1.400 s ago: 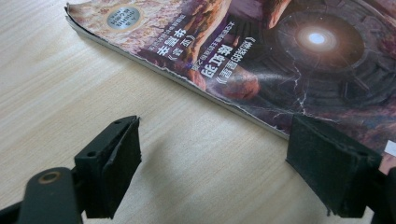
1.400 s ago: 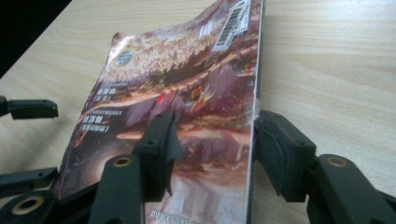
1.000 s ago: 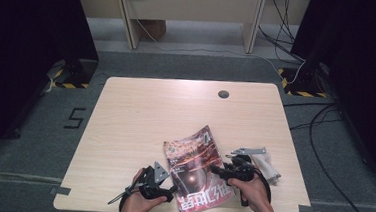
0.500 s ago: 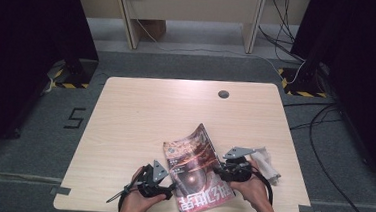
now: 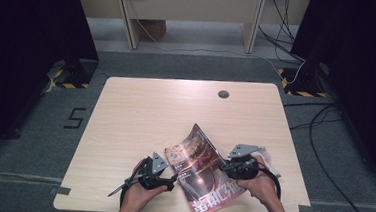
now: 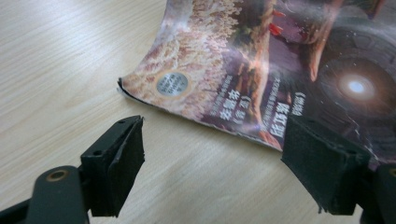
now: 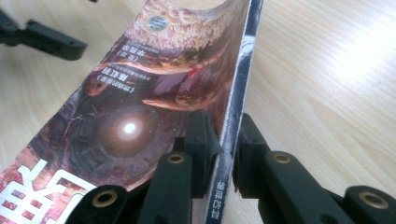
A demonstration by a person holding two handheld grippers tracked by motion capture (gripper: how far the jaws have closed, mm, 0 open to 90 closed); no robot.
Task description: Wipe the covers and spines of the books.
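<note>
A glossy magazine (image 5: 201, 174) with a reddish cover lies near the table's front edge, its right side curled up off the wood. My right gripper (image 5: 225, 164) is shut on that raised spine edge. In the right gripper view the jaws (image 7: 224, 135) have just been closing and pinch the magazine (image 7: 140, 93) between their pads. My left gripper (image 5: 172, 177) sits open at the magazine's left edge. In the left gripper view its jaws (image 6: 215, 154) stand wide apart over bare wood, and the magazine's (image 6: 261, 60) corner lies just beyond them.
The light wooden table (image 5: 150, 113) has a round cable hole (image 5: 223, 94) at the back. Something white and crumpled (image 5: 268, 158) lies just right of my right hand. Cables run over the grey floor at the right, and desk legs stand behind the table.
The right jaws have closed onto the magazine's right edge, and that edge has lifted and curled leftward. The left gripper has stayed in place.
</note>
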